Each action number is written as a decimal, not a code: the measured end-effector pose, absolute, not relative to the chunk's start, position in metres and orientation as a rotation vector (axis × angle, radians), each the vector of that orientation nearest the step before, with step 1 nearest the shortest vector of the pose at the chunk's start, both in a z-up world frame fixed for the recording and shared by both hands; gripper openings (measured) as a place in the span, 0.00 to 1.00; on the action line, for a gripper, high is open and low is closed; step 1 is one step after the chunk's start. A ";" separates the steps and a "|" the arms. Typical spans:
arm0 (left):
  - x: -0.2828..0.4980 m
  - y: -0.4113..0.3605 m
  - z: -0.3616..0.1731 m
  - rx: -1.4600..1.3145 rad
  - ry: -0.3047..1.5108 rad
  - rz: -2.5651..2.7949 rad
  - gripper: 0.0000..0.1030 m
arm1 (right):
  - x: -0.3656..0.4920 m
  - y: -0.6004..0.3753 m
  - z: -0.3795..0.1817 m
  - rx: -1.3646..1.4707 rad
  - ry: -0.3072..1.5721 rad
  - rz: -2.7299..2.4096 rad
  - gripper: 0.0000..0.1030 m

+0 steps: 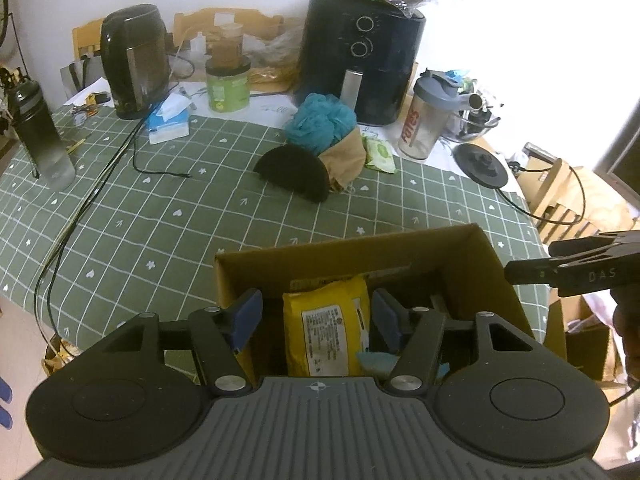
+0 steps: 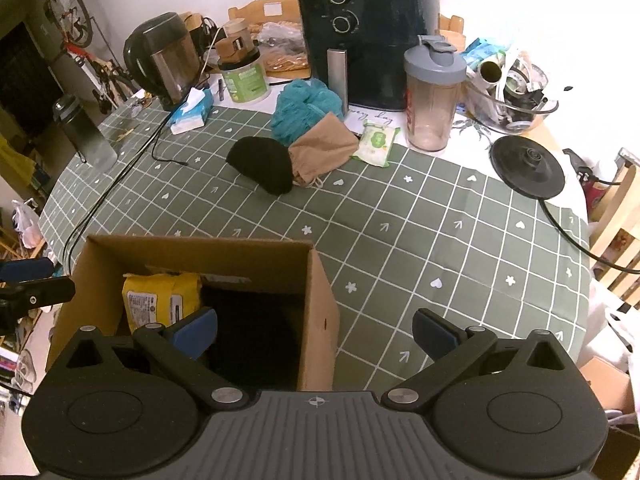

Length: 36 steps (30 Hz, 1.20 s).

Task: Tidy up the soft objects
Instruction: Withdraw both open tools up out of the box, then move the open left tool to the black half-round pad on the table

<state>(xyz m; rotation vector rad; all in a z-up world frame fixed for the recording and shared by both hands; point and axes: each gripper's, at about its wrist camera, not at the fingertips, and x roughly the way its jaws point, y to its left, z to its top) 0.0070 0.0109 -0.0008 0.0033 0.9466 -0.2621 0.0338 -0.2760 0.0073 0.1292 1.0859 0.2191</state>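
From the left wrist view, the left claw (image 1: 316, 316) hangs over an open cardboard box (image 1: 460, 256) at the near edge of the surface (image 1: 160, 216), which wears a green checked cloth. Its blue pads stand partly apart on either side of a yellow packet (image 1: 326, 328) that stands upright in the box; they do not press on it. A scrap of light blue material (image 1: 378, 362) lies beside the packet. Farther back, a black cap (image 1: 294, 172), a tan cloth pouch (image 1: 346, 162) and a teal mesh sponge (image 1: 322, 120) lie touching one another.

From the right wrist view, the right claw (image 2: 316, 336) is wide open and empty, straddling the box's right wall. The box's remaining interior is dark.
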 end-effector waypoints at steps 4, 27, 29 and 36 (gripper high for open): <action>0.017 0.012 -0.001 0.000 0.948 -0.276 0.58 | 0.041 -0.275 0.005 0.126 1.087 0.202 1.00; 0.095 0.022 -0.002 0.021 0.942 -0.372 0.58 | 0.124 -0.292 -0.006 0.131 1.090 0.128 1.00; 0.104 0.021 0.003 0.019 0.940 -0.379 0.58 | 0.132 -0.292 -0.005 0.124 1.088 0.119 1.00; 0.131 0.011 0.019 0.080 0.871 -0.430 0.58 | 0.152 -0.291 0.001 0.104 1.084 0.110 1.00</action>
